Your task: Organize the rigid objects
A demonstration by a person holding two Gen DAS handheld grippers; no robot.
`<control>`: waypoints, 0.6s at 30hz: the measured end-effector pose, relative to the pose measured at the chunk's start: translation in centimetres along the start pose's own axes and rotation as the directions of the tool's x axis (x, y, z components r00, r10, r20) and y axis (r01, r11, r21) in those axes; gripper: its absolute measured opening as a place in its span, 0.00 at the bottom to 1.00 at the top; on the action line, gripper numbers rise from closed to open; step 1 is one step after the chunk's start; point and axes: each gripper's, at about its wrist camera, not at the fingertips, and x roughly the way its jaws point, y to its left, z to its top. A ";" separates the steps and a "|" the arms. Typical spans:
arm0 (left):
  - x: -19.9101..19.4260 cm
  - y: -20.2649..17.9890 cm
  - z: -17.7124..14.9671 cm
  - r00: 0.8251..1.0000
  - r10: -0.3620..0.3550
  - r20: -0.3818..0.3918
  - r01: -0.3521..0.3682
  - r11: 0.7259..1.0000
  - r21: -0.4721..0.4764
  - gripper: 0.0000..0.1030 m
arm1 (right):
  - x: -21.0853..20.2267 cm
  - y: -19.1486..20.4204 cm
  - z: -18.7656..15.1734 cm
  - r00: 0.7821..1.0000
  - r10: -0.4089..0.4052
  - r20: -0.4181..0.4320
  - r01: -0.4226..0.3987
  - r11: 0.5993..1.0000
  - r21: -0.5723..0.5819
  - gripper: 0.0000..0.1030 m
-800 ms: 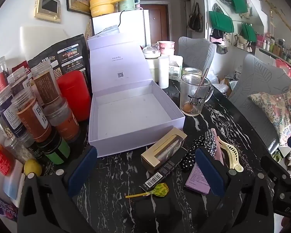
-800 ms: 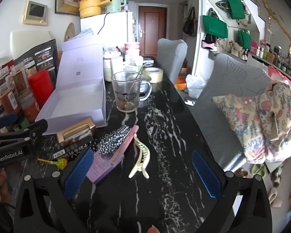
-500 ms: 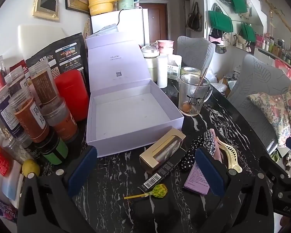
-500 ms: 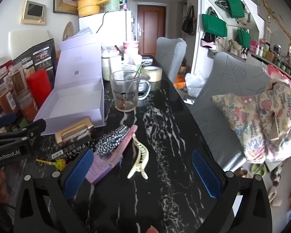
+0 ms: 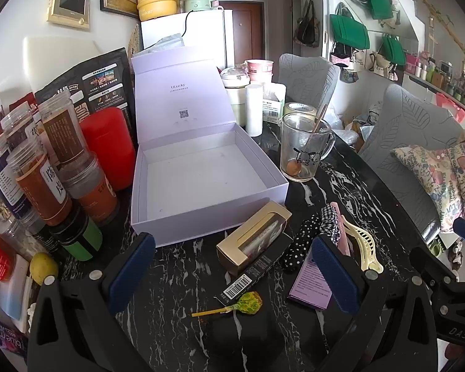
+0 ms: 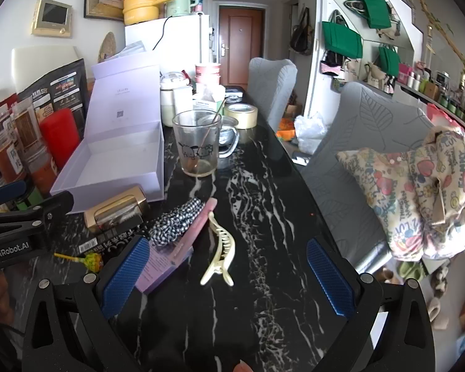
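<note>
Both grippers hang over the black marble table, tilted down, and both are spread wide with nothing in them. The left gripper has its blue pads far apart, clear of everything; between them on the table sits a green-wrapped lollipop with its yellow stick pointing left, touched by neither pad. Just beyond it lies a black barcoded box, and on that box leans a gold window box, right up against the front wall of the open lilac gift box, lid standing upright at the back, inside bare. To the right, a black dotted scrunchie and a checked scrunchie rest beside a pink strip, a purple card box and a cream hair claw. Over to the right gripper: jaws apart as far as they go, gripping nothing, with the cream hair claw lying on the table between the pads, near the middle, not touched by either. Its left pad hides a corner of the purple card box. A glass mug with a stick in it stands further back, beside the lilac gift box.
</note>
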 end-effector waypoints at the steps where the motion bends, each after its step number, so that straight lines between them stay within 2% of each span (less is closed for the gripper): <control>1: 0.0 0.0 0.0 1.000 0.000 -0.001 0.000 1.000 -0.001 1.00 | 0.0 0.0 0.0 1.000 0.000 0.000 0.000 1.000 0.000 1.00; 18: 0.0 -0.2 -0.1 1.000 -0.011 -0.012 0.011 1.000 -0.001 1.00 | 0.0 0.0 0.0 1.000 -0.003 0.000 0.003 1.000 0.000 1.00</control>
